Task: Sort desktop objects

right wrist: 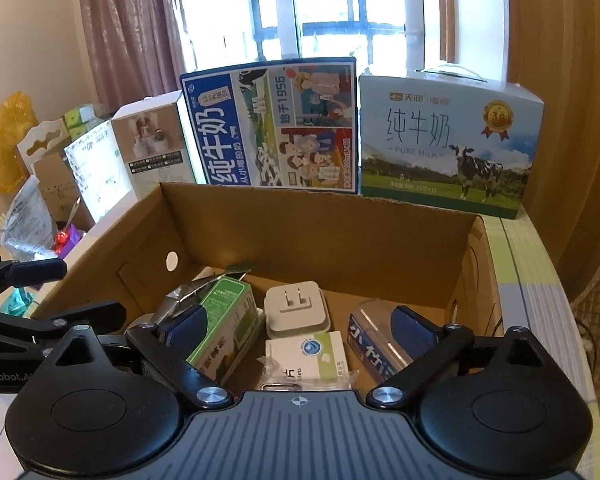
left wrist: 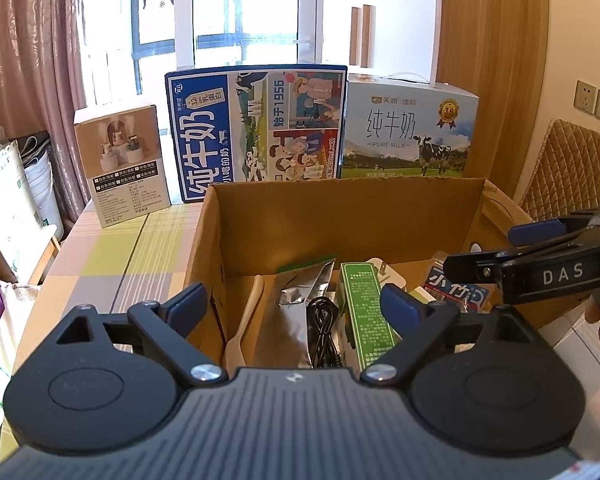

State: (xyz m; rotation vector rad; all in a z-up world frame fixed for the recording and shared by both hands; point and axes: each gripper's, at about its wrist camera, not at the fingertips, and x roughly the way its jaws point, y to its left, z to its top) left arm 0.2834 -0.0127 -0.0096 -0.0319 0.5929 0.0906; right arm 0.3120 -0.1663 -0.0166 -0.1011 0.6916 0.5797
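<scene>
- Left gripper (left wrist: 296, 304): jaws spread, empty; black cable (left wrist: 323, 330) lies between them.
- Right gripper (right wrist: 300, 326): jaws spread, empty; white charger (right wrist: 296, 308) between them, inside cardboard box (right wrist: 320, 216).

We see the cardboard box (right wrist: 320, 232) on the table (left wrist: 112, 256), near us. In it, from left to right, lie a spoon (left wrist: 242, 328), a foil pouch (left wrist: 296, 312), a cable (left wrist: 322, 328), a carton (right wrist: 224, 332), a plug adapter (right wrist: 296, 308) and a tissue pack (right wrist: 374, 344). Behind the box stand three boxes (right wrist: 272, 128) in a row.
</scene>
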